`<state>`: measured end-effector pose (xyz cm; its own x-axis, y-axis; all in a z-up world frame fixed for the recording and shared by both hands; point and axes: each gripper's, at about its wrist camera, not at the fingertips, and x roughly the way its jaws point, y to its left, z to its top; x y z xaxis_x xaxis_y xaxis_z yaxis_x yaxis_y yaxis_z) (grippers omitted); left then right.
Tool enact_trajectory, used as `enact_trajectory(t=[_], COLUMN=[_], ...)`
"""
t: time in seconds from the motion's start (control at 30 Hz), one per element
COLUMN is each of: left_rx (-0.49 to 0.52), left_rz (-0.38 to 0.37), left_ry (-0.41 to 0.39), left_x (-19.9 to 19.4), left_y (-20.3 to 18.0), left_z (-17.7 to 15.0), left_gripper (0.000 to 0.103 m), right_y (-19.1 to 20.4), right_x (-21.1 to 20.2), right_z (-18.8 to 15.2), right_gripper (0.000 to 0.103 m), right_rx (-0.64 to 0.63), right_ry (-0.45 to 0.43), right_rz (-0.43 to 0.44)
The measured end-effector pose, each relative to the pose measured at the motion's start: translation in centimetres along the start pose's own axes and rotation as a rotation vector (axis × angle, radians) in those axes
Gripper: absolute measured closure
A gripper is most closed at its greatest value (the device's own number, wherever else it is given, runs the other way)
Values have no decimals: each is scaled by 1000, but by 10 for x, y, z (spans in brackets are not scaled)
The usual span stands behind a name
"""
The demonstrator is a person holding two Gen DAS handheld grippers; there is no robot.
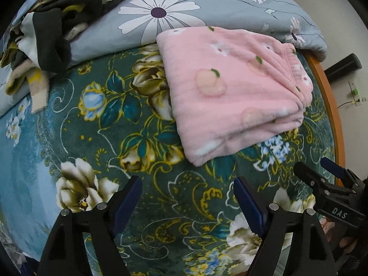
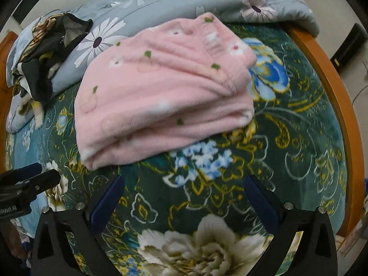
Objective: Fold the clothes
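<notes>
Folded garment (image 1: 232, 92) lying on the blanket (image 1: 142, 142), far edge resting against the quilt (image 1: 184, 7) behind it. Heap of clothes (image 1: 46, 30) piled on the quilt, far left, well apart from the folded garment. Bed frame (image 1: 331, 105) running along the blanket's right edge. Left gripper (image 1: 187, 203) positioned over the blanket, near side of the folded garment, not touching it. Right gripper (image 2: 184, 203) placed likewise, to the right of the left gripper.

A green floral bed (image 1: 142, 207) carries folded pink fleece (image 1: 232, 92); grey daisy quilt (image 1: 207, 4) behind.
</notes>
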<state>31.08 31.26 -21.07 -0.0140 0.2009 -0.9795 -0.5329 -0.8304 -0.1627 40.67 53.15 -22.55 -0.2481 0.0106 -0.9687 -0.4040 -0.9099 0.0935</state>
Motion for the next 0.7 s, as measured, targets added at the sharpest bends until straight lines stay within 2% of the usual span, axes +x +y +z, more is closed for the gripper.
enact_trajectory(t=[0.03,0.07,0.1,0.2,0.33,0.5,0.7], left_rx=[5,14,19,32,44,77,92], left_rz=[3,8,13,6,-32,-58,-91], left_ry=[5,11,8,-35,-56,-172,-188], left_x=[0,0,0,-4,-4,-11,-7], left_y=[1,2,3,8,15,24,32], left_z=[-2,-5,-8,-18,-29,-44,-49], left_gripper=[16,5,0,0,0,0,0], right_y=[2,4,7,15,28,47,64], right_x=[-2,-4,-6,-11,-16,-17,-16], right_z=[-3,-6,-8,-12,-20,-31,-42], right_gripper=[0,0,0,0,0,0,0], right_rx=[5,9,12,18,21,11,-28], right_ry=[-8,-17,-25,-39,-61,-88,-121], right_rz=[-17,-35,-53,-87,-77,-60,-60])
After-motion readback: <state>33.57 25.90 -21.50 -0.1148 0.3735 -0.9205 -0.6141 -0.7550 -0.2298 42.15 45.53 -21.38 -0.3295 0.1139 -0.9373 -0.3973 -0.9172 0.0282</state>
